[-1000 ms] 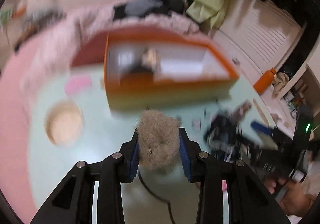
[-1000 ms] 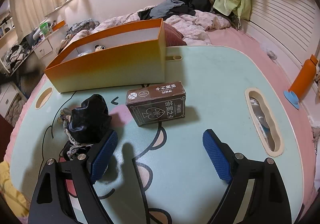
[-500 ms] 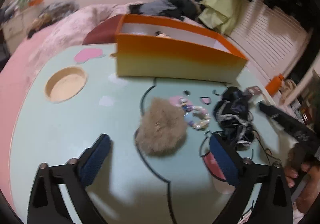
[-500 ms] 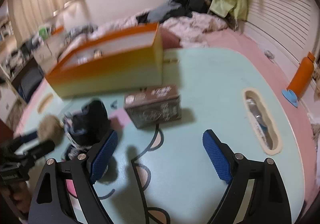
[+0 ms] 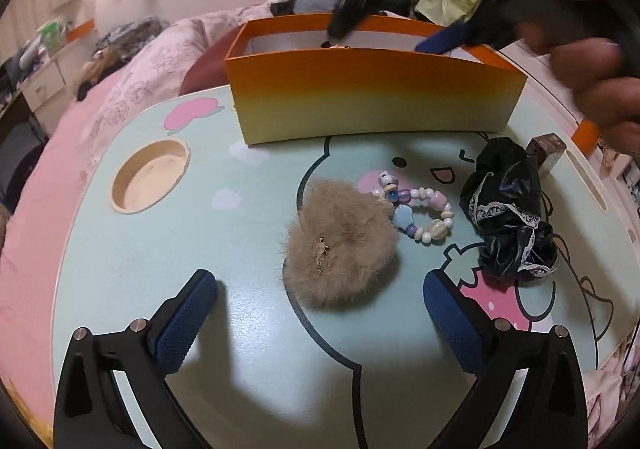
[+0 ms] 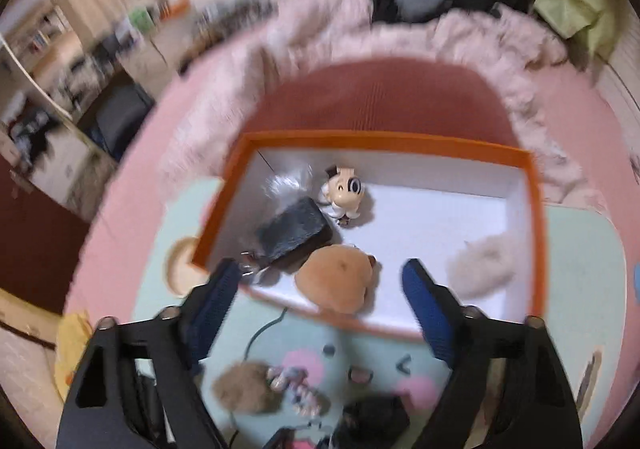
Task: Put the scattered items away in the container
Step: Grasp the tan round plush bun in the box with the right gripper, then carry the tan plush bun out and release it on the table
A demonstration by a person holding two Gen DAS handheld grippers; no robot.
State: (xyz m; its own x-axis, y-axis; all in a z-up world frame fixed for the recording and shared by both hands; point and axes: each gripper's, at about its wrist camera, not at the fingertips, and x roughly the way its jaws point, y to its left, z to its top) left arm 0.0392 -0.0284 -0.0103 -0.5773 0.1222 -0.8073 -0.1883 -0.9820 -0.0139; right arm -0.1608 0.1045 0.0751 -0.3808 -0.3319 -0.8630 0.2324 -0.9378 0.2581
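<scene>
My left gripper (image 5: 320,313) is open and empty, low over the table, just short of a tan fluffy scrunchie (image 5: 340,245). A beaded bracelet (image 5: 416,209) lies against the scrunchie's right side, and a black lace-trimmed scrunchie (image 5: 508,209) lies further right. The orange box (image 5: 372,97) stands behind them. My right gripper (image 6: 320,285) is open and empty, high above the orange box (image 6: 536,217). Inside it lie a brown plush (image 6: 336,281), a figurine (image 6: 344,193), a dark fuzzy item (image 6: 292,229) and a pale fluffy puff (image 6: 480,265).
A small brown box (image 5: 548,153) stands at the table's right side behind the black scrunchie. A round cup recess (image 5: 150,175) is sunk in the table at the left. A bed with pink bedding (image 5: 132,65) lies beyond the table.
My left gripper let go of the tan scrunchie, which now lies on the table, and drew back open. My right gripper rose from the table to above the orange box.
</scene>
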